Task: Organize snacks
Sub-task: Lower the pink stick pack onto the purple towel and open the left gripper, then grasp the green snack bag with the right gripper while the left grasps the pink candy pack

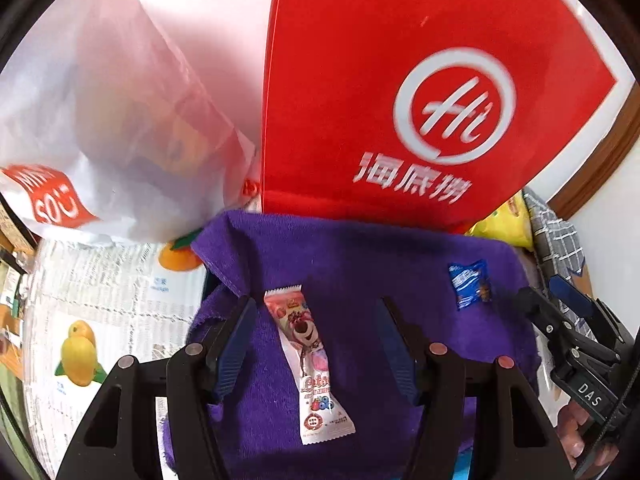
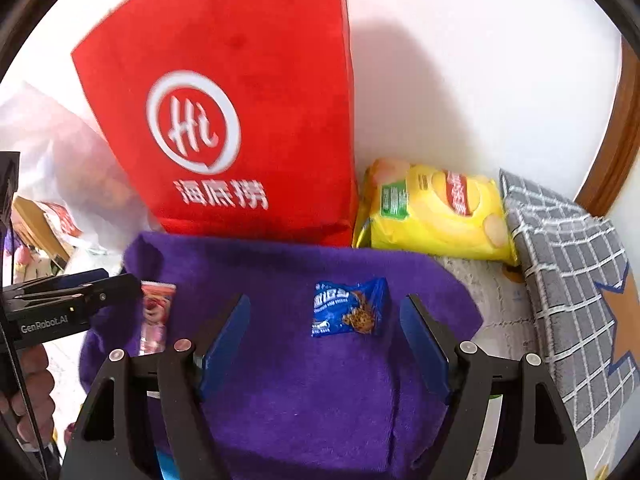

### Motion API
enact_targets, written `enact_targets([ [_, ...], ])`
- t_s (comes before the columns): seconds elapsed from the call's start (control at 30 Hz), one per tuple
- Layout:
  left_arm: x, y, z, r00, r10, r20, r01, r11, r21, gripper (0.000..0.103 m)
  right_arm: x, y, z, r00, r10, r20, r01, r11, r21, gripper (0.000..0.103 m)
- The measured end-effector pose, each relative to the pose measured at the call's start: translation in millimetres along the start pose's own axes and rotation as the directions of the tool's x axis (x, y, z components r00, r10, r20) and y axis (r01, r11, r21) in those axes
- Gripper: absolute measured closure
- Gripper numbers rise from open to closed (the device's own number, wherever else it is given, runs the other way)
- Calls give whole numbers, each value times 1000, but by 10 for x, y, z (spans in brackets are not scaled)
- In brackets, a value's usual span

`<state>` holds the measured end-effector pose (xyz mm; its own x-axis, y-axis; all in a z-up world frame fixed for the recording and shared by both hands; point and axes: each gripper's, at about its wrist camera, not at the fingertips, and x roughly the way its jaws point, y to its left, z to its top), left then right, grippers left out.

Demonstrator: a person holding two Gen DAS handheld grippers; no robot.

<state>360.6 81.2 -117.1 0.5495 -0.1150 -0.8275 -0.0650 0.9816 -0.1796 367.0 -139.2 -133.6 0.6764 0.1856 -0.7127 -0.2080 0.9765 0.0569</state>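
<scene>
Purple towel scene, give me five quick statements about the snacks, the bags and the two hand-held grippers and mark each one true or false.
1. The pink long snack wrapper lies on the purple fleece towel between the left hand-held gripper's open fingers. True.
2. The right hand-held gripper is clamped on the small blue cookie packet. False: its jaws stand open and the packet lies loose on the towel.
3. The red paper bag with a white round logo stands upright behind the towel. True.
4. The yellow crisp bag lies on the towel. False: it lies beyond it, beside the red bag.
5. The two snacks touch. False: they lie apart.
</scene>
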Motion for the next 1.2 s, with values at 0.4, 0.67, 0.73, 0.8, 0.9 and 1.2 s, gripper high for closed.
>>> enact_targets([
  [0.4, -757, -153, -62, 989, -96, 110, 90, 994, 61, 44, -818, -254, -353, 994, -106, 35, 105, 994, 19, 35],
  [0.67, -1074, -178, -370, 989, -96, 116, 88, 994, 71, 38, -902, -398, -1084, 997, -22, -70, 28, 996, 85, 35],
  [0.73, -1116, -150, -477, 990, -82, 115, 75, 995, 61, 36, -855, -377, -1219, 996, 4, -90, 6, 995, 102, 35],
  [0.8, -1158, -76, -607, 991, -77, 108, 73, 996, 47, 36, -787, -337, -1325, 993, 1, -116, 11, 995, 98, 35],
  [0.9, -1217, 46, -810, 994, -48, 97, 46, 999, 28, 36, -720, -305, -1461, 990, -38, -134, 47, 997, 67, 36],
  [1.2, -1394, 416, -1403, 995, 80, 55, -80, 997, -5, 36, -536, -356, -1672, 987, 15, -158, -4, 998, 66, 40],
])
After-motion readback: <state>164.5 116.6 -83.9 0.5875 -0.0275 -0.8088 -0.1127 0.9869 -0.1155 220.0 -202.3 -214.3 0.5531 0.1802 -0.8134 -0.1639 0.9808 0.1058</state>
